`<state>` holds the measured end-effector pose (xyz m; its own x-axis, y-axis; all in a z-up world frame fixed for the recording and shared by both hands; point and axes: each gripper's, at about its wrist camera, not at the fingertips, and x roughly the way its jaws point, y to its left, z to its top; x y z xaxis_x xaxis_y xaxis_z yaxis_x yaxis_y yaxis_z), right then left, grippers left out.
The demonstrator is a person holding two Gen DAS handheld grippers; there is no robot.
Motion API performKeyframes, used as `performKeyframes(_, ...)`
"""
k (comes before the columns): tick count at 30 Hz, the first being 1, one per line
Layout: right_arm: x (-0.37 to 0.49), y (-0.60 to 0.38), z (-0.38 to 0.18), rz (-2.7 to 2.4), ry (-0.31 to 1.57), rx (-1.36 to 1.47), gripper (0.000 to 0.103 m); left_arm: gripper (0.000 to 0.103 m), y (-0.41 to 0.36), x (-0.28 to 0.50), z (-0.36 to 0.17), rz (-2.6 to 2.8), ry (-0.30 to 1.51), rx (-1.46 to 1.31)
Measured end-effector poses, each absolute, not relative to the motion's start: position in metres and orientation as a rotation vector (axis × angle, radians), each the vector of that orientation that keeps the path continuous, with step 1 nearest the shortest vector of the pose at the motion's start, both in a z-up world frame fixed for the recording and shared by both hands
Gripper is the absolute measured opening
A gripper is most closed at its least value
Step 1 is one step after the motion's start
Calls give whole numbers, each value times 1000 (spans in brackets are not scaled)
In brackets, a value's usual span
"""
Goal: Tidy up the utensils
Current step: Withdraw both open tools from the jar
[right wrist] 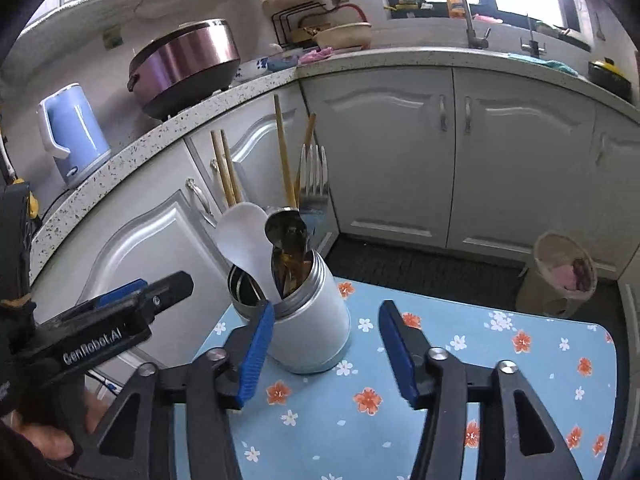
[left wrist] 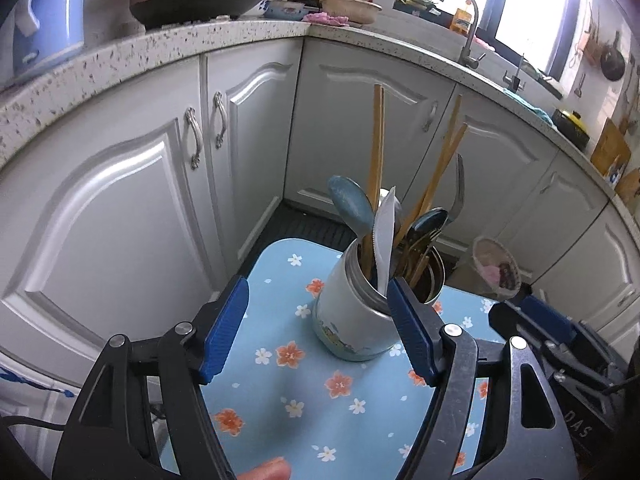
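Utensils (left wrist: 384, 216) stand upright, crowding two jars (right wrist: 308, 320); both grippers' fingers (left wrist: 224, 332) gape empty.

L gripper (left wrist: 318, 330) jaws wide apart, lower centre frame; R gripper (right wrist: 326, 354) jaws parted, nothing gripped.

kettle (left wrist: 44, 20) cropped, utensil handles (right wrist: 288, 276) hidden

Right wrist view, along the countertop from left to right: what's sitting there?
Blue kettle → purple rice cooker → beige bowl → faucet → yellow-lidded black pot.
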<state>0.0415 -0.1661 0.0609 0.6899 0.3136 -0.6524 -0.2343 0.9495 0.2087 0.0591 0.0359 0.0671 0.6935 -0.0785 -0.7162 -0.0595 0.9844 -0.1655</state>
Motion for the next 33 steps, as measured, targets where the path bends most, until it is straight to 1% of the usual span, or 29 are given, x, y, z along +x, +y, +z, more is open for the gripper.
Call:
performKeyframes(21, 33, -164, 65, 324, 775, 104, 59, 72, 28, 54, 71, 7, 807, -134)
performKeyframes(33, 21, -198, 45, 274, 823, 157, 59, 72, 18, 52, 55, -32, 837, -131)
